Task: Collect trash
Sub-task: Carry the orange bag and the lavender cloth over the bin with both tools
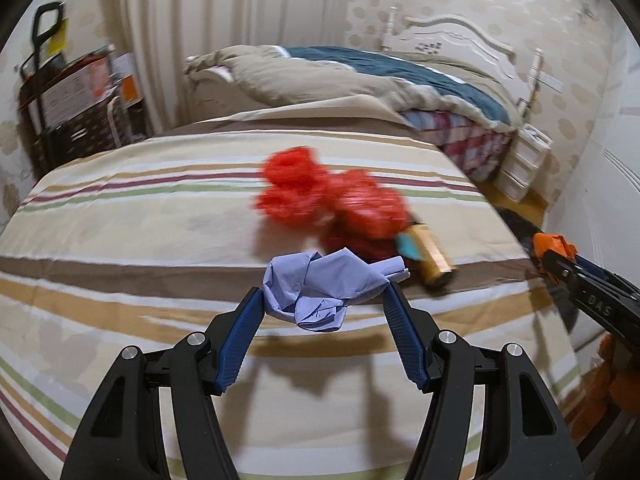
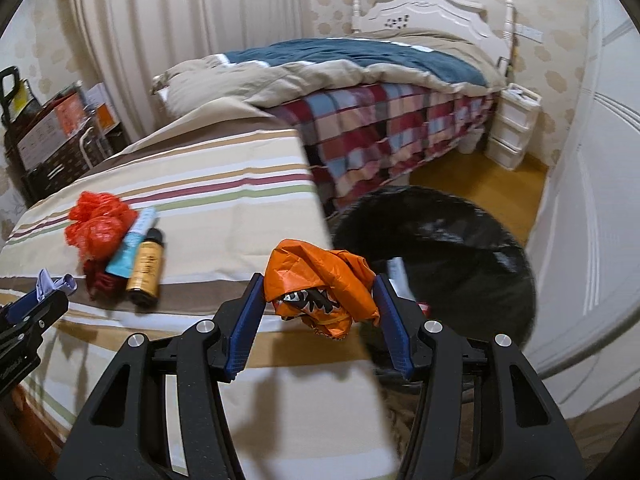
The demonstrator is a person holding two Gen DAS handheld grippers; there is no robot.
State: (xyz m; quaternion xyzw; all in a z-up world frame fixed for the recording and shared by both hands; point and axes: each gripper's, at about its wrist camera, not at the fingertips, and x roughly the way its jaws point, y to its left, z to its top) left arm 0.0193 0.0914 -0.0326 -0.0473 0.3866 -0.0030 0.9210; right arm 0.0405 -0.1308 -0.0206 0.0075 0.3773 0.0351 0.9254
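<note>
My left tongs (image 1: 324, 300) are clamped on a crumpled ball of pale lilac paper (image 1: 320, 290), its blue ribbed pads pressing both sides of the wad, which hangs clear above the cream bedsheet with brown, tan, maroon and green stripes (image 1: 120, 240). My right tongs (image 2: 320, 296) grip a crumpled orange plastic wrapper with a black-and-white printed pattern (image 2: 320, 280), pads against it on both sides, held above the edge of the striped sheet and just beside the round bin lined with a glossy black bag (image 2: 460, 248) that stands on the yellow-brown floor. Some pale scraps lie inside the bin. Left on the sheet, close together, are a bunched red mesh net (image 2: 98, 224), a slim tube with a turquoise and white label (image 2: 130, 248) and a small amber-gold bottle with a black cap (image 2: 146, 264) lying on its side; in the left wrist view these are blurred. Beyond stands a second bed with a beige and teal duvet (image 2: 340, 60), a checked red, blue and cream cover and a white carved headboard (image 2: 424, 8). A white set of plastic drawers (image 2: 512, 124) sits by that bed, and pale pleated curtains hang behind.
</note>
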